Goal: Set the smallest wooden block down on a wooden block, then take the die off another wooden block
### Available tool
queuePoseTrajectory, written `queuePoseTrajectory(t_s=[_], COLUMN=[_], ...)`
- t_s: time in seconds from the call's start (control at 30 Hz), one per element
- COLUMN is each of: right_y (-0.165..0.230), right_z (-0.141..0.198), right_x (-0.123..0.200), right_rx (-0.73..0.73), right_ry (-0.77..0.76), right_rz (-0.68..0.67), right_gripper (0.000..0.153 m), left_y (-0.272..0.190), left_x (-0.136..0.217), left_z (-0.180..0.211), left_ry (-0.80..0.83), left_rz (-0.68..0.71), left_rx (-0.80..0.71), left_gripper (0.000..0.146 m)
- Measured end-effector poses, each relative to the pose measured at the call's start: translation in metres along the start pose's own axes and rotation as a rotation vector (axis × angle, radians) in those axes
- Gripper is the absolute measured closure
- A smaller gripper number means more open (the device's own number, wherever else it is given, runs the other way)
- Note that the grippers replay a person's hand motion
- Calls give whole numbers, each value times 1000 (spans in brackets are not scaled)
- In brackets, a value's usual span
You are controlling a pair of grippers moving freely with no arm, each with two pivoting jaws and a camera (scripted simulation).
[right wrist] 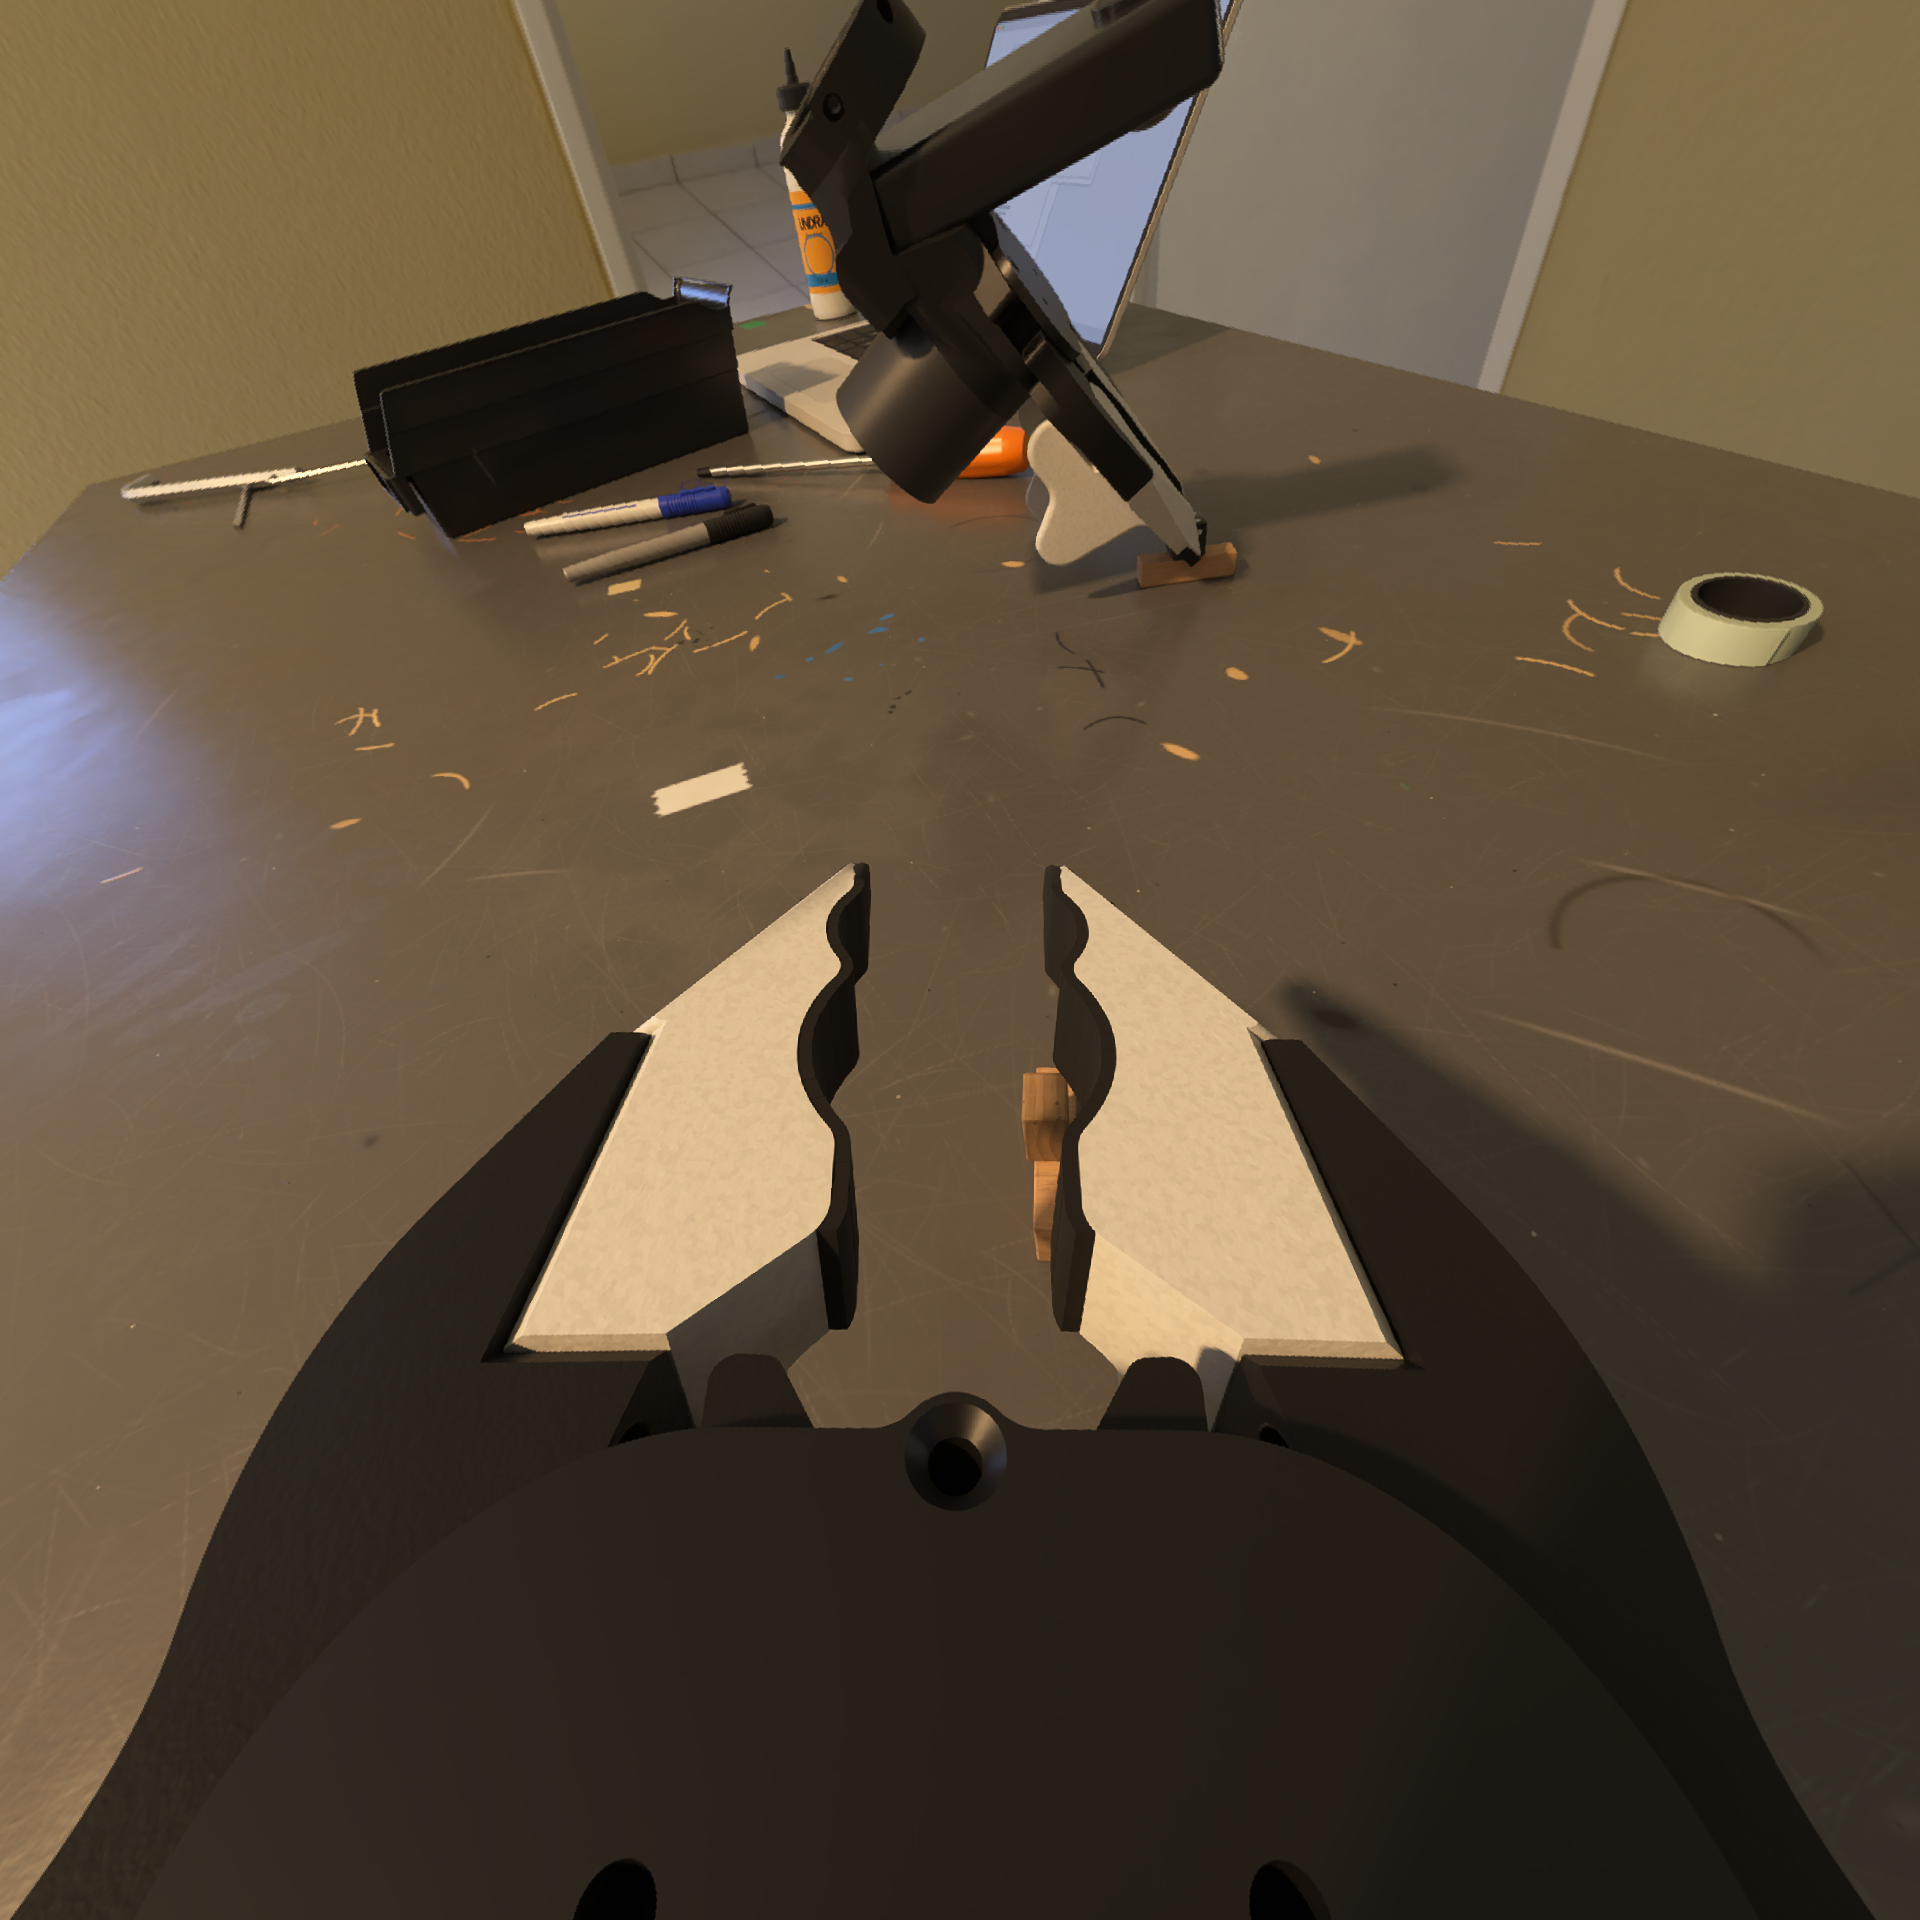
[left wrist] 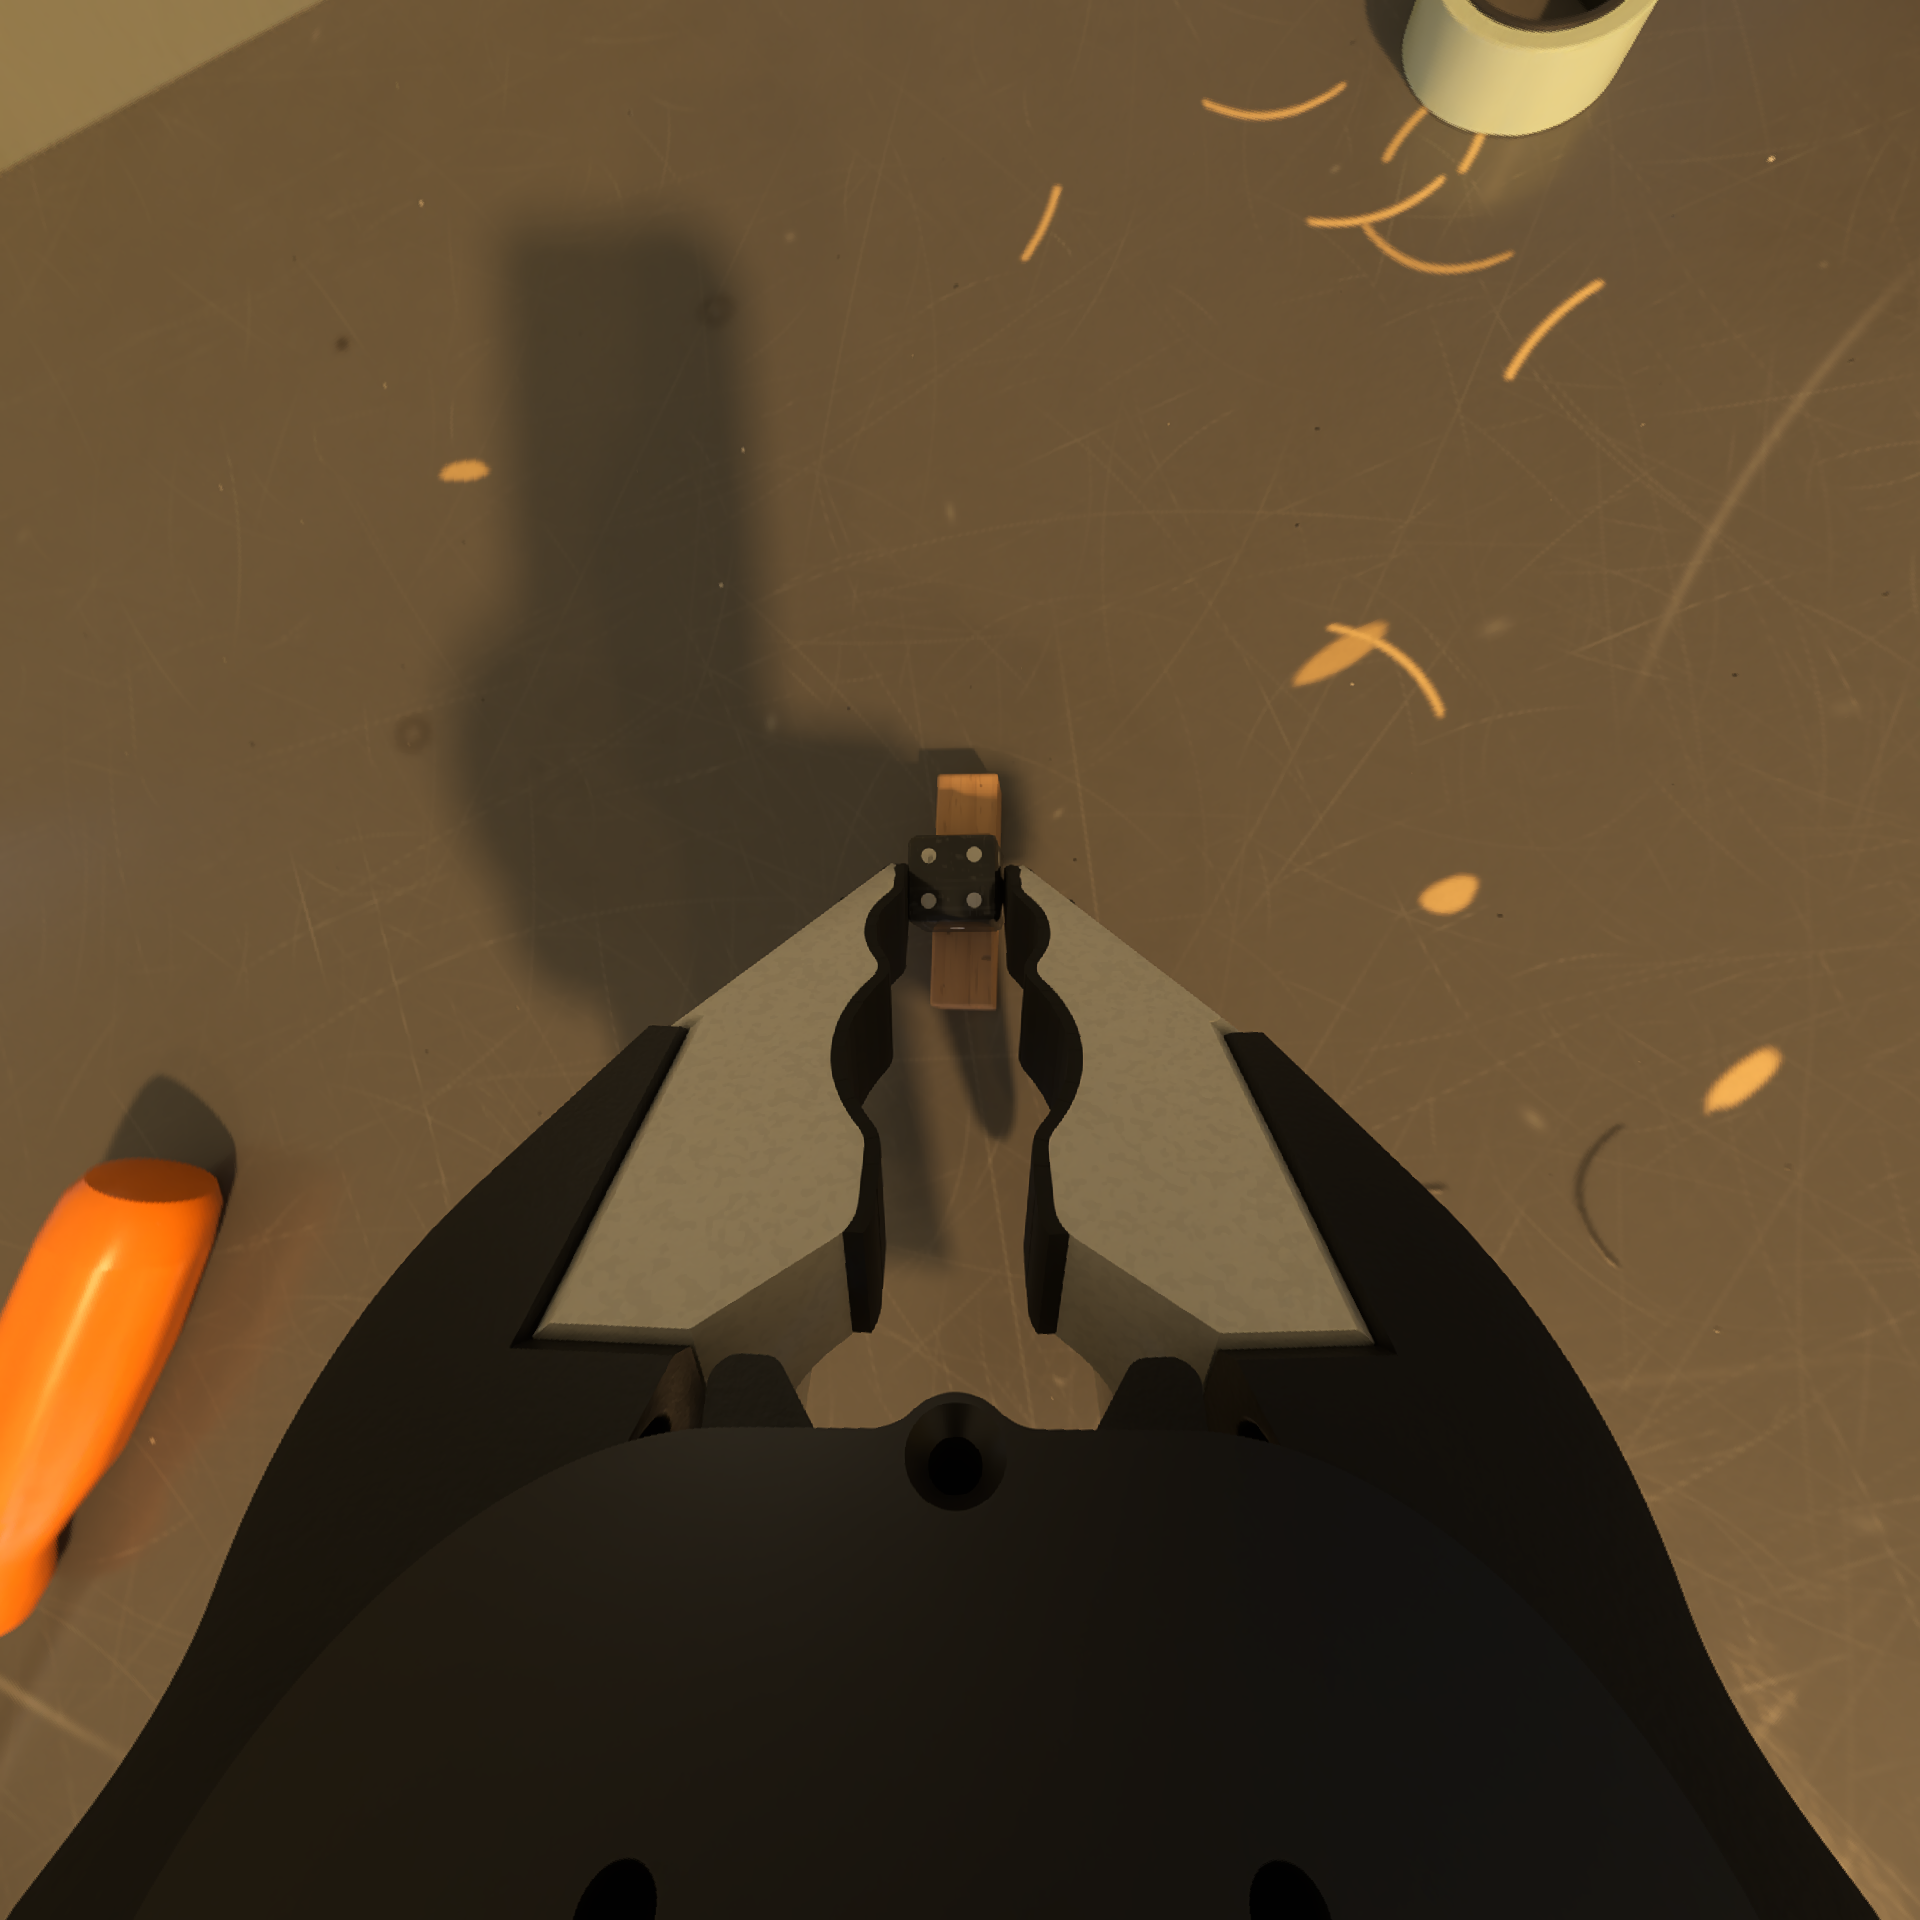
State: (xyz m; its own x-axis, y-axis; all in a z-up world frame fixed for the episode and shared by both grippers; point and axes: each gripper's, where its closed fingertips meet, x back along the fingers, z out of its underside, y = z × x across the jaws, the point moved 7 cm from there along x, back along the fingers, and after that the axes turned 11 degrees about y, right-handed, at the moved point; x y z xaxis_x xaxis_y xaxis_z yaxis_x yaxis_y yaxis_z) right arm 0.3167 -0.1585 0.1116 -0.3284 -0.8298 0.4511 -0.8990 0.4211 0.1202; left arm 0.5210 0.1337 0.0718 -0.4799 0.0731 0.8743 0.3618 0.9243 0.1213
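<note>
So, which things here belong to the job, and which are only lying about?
Job:
- die, between the left gripper's fingertips
- block under it
- stacked blocks beside the right gripper, which is open

Lying about:
- tape roll
- markers
- orange handle
- black box
- laptop
- bottle

Black die (left wrist: 952, 879) with pale pips, tan wooden block (left wrist: 965, 966), orange handle (left wrist: 88, 1361), cream tape roll (left wrist: 1512, 62).
</note>
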Motion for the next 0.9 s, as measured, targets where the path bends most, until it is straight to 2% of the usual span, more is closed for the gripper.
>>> queuePoseTrajectory(t_s=[0.17,0.33,0.47,0.6,0.67,0.77,0.83,0.9], right_y=[0,-2,-4,-8,-11,-11,-9,-9], right_z=[-1,-1,0,2,4,6,9,11], right_x=[1,5,9,12,12,12,11,9], right_rx=[-6,9,10,2,-9,-1,23,41], right_ry=[-8,-15,-19,-19,-13,-18,-9,11], right_rz=[-4,28,52,72,74,76,86,111], right_gripper=[120,121,122,122,121,121,121,121], left_y=[-5,-18,-48,-111,-149,-199,-225,-240], left_x=[12,46,74,99,108,111,108,104], left_z=[11,25,41,60,72,88,99,107], left_ry=[61,38,26,-61,-131,-180,-146,-118], left_rz=[4,-6,95,216,338,514,613,627], left_rx=[9,-23,-50,-228,-311,-346,-361,-406], left_gripper=[128,128,128,129,128,128,128,128])
